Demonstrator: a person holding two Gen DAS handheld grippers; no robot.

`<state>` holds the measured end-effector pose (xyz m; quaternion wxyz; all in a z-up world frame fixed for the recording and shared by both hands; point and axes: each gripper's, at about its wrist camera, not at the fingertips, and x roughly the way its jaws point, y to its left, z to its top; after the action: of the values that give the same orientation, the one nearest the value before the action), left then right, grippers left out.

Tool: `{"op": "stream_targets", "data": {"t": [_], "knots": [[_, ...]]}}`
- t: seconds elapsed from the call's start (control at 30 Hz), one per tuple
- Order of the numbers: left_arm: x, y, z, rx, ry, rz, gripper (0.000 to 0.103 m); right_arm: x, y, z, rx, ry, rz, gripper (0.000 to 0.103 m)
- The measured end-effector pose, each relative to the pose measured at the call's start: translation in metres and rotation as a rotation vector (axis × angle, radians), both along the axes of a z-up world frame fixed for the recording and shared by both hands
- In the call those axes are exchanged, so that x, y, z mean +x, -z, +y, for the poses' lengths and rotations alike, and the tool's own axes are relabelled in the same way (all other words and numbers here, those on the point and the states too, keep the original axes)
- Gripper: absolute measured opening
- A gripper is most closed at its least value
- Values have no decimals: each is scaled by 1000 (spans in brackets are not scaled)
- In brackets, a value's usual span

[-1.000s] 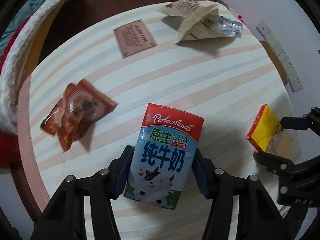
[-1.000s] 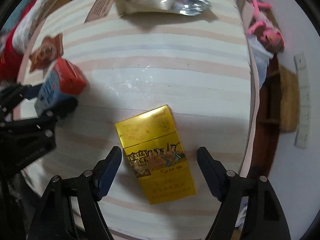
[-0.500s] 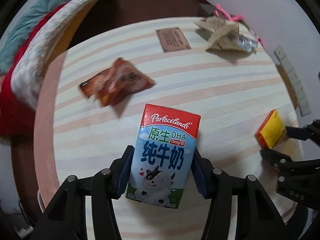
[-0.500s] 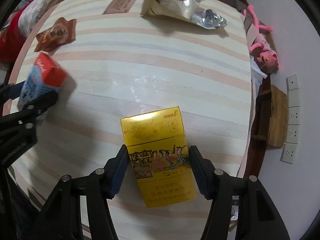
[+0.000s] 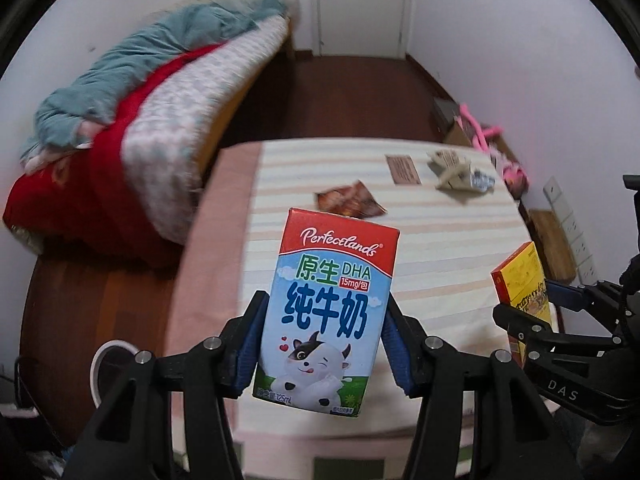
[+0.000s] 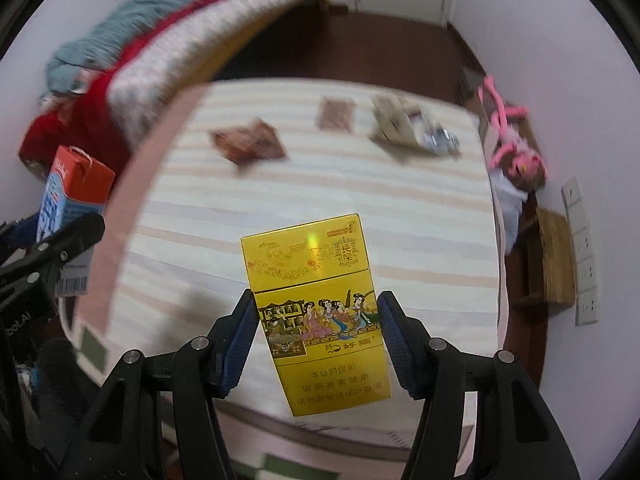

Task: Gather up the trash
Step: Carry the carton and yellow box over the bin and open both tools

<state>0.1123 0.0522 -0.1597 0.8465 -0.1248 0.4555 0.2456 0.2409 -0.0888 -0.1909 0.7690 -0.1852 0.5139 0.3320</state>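
Note:
My left gripper is shut on a blue and red milk carton and holds it upright, lifted above the near edge of the striped table. My right gripper is shut on a yellow cigarette pack, also lifted above the table. The pack also shows at the right of the left wrist view, and the carton at the left of the right wrist view. A red-brown snack wrapper, a brown card and a crumpled beige bag lie on the far half of the table.
A bed with red, white and teal bedding stands left of the table. A white round rim sits on the floor at lower left. A pink toy, a wooden stool and wall sockets are to the right.
Both grippers have lifted and drawn back from the table with carton and pack in them. The right gripper shut on the pack early on. The views now tilt up toward the room.

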Motion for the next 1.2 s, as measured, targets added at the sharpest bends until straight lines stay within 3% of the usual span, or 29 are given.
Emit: {"op": "stream_targets", "data": {"t": [0.17, 0.3, 0.43, 0.57, 0.83, 1.0, 1.2], "knots": [[-60, -37, 26, 20, -64, -68, 50, -56, -50, 31, 84, -63, -70, 62], [-113, -61, 58, 62, -131, -98, 50, -104, -80, 75, 155, -150, -65, 62], [-168, -75, 101, 92, -224, -107, 50, -151, -95, 132, 212, -249, -19, 62], [-227, -72, 148, 99, -335, -93, 50, -199, -88, 201, 229, -356, 47, 62], [-315, -9, 247, -11, -546, -10, 50, -284, -13, 330, 135, -509, 200, 62], [-347, 58, 306, -207, -631, 14, 50, -322, 54, 394, 10, -564, 264, 62], [-371, 157, 366, -545, -704, 10, 50, -330, 128, 441, -108, -569, 369, 62]]}}
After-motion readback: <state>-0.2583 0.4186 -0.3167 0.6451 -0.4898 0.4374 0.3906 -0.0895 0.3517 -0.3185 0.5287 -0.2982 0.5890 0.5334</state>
